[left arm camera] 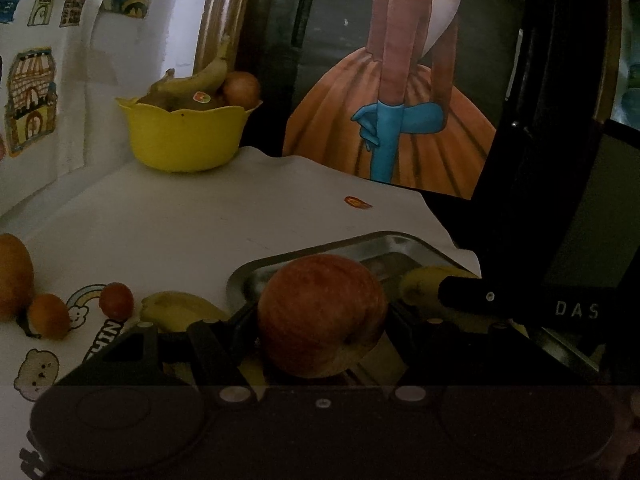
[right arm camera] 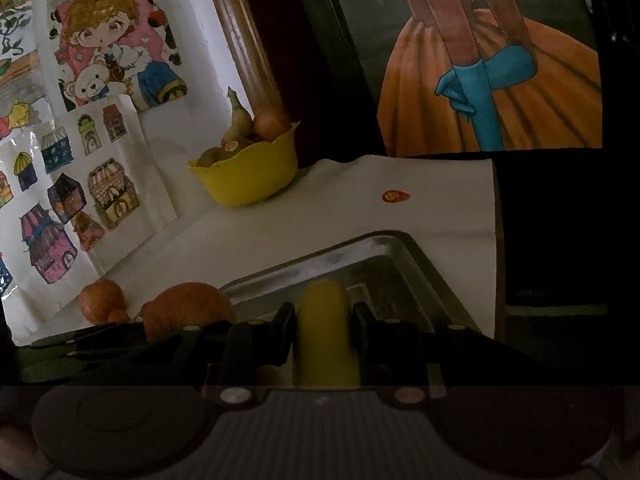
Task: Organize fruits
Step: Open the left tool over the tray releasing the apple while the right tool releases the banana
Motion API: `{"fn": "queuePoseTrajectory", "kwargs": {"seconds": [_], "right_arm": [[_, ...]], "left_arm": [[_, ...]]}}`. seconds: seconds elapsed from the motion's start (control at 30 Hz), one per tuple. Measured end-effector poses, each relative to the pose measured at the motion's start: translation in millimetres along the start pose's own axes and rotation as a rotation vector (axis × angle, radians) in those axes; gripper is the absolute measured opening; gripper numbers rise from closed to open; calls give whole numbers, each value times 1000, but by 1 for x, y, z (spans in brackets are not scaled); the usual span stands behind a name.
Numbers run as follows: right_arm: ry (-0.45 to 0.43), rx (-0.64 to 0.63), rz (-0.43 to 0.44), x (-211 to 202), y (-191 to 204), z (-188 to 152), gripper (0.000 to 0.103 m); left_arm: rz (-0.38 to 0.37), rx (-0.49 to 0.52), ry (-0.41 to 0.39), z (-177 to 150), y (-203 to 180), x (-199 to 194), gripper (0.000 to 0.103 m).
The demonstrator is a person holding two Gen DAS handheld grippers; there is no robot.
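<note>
My left gripper [left arm camera: 320, 332] is shut on a red apple [left arm camera: 320, 312], held at the near edge of a metal tray [left arm camera: 360, 242]. My right gripper [right arm camera: 323, 320] is shut on a yellow banana [right arm camera: 323, 320] over the same tray [right arm camera: 352, 256]; it also shows in the left wrist view [left arm camera: 420, 284] with the right gripper's black body beside it. A yellow bowl [left arm camera: 182, 136] at the back left holds a banana, an orange fruit and other fruit; it also shows in the right wrist view [right arm camera: 248, 174].
On the white table left of the tray lie a banana [left arm camera: 176, 308], a small red fruit [left arm camera: 116, 300], a small orange fruit [left arm camera: 48, 316] and a larger orange fruit [left arm camera: 14, 276]. Drawings cover the left wall. A framed painting [left arm camera: 400, 100] stands behind the table.
</note>
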State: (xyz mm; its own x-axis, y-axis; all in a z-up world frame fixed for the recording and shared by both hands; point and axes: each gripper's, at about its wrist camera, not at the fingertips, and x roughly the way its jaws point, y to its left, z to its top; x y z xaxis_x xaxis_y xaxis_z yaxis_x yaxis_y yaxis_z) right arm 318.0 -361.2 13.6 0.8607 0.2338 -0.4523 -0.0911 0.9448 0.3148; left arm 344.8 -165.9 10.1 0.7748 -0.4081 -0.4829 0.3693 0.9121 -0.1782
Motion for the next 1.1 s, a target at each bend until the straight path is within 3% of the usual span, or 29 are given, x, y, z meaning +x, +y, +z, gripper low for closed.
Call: {"fn": "queuePoseTrajectory", "kwargs": {"seconds": [0.17,0.43,0.53,0.7,0.8,1.1], "right_arm": [[-18,9,-8,-3,-1,0,37],[-72,21,-20,-13,-5,0,50],[-97,23,-24,-19,-6,0,57],[-158,11,-45,-33,-4,0,81],[-190,7,-54,-41,-2,0,90],[-246,-40,-77,-73,15,-2,103]], "left_arm": [[-13,1,6,0,0,0,70],[-6,27,-55,0,-4,-9,79],[-6,16,-65,1,-2,-11,82],[21,4,-109,3,0,-19,92],[40,0,-142,4,2,-25,101],[75,26,-235,15,-4,-62,102]]}}
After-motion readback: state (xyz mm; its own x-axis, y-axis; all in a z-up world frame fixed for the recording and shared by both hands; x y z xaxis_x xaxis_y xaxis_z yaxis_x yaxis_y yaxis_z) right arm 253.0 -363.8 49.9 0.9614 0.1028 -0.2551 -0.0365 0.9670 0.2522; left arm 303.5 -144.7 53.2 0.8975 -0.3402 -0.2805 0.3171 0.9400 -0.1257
